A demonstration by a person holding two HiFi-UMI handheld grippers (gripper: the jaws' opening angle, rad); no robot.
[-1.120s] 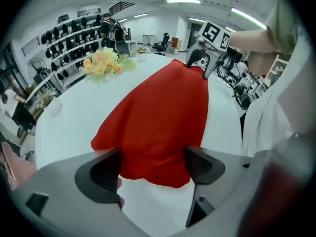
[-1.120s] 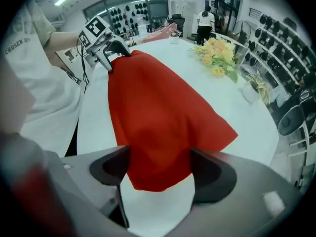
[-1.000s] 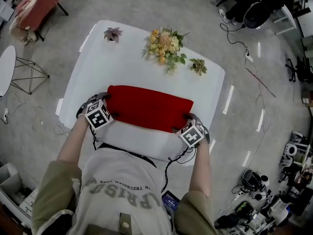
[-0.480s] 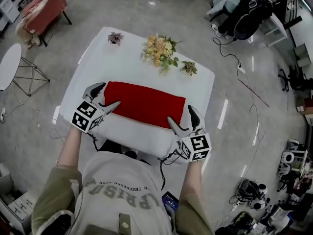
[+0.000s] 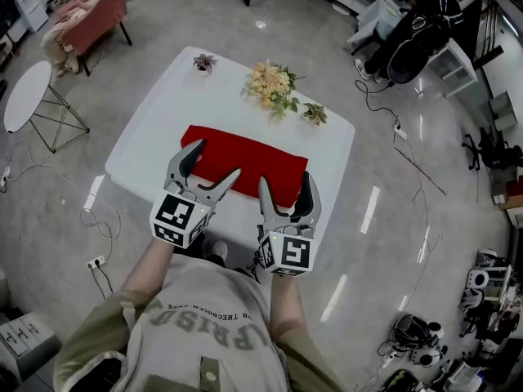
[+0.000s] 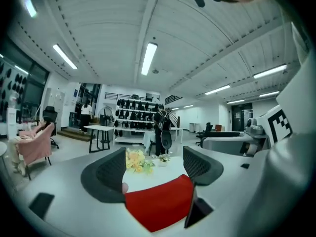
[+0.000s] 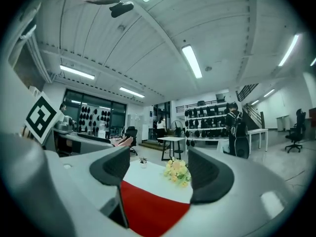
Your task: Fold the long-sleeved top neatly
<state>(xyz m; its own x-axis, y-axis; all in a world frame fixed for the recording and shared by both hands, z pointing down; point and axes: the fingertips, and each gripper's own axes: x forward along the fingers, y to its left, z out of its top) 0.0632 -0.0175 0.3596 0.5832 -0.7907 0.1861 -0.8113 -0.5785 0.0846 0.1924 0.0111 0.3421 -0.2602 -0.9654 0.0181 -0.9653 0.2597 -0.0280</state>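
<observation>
1. Far left, on the floor: a round white side table [image 5: 24, 96], with a pink armchair [image 5: 94, 6] behind it.
2. Middle of the head view: a white table [image 5: 163, 113], set at a slant to the room.
3. At the far left corner of the table: a small potted plant [image 5: 204, 61], well apart from everything else on the table.
4. Left gripper [image 5: 216, 160] [image 6: 154, 164]: held up over the near left part of the table, marker cube toward the person. Jaws spread wide, with nothing pinched; only the table and the cloth beyond showing in the gap in the left gripper view.
5. Long-sleeved top [image 5: 253, 158] [image 6: 158, 206] [image 7: 148, 206]: red, lying flat on the near half of the table, folded into one long rectangle running left to right. No sleeve showing outside that rectangle. Near edge partly covered in the head view by both grippers.
6. Behind the top, toward the far edge: a bunch of yellow and pale flowers [image 5: 268, 84] [image 6: 136, 161] [image 7: 177, 172], apart from the cloth.
7. Right gripper [image 5: 284, 180] [image 7: 160, 169]: just beside the left gripper, over the near right end of the top. Jaws spread here too, holding nothing.
8. Right of the flowers: a second small plant [image 5: 314, 113], near the far right end of the top.
</observation>
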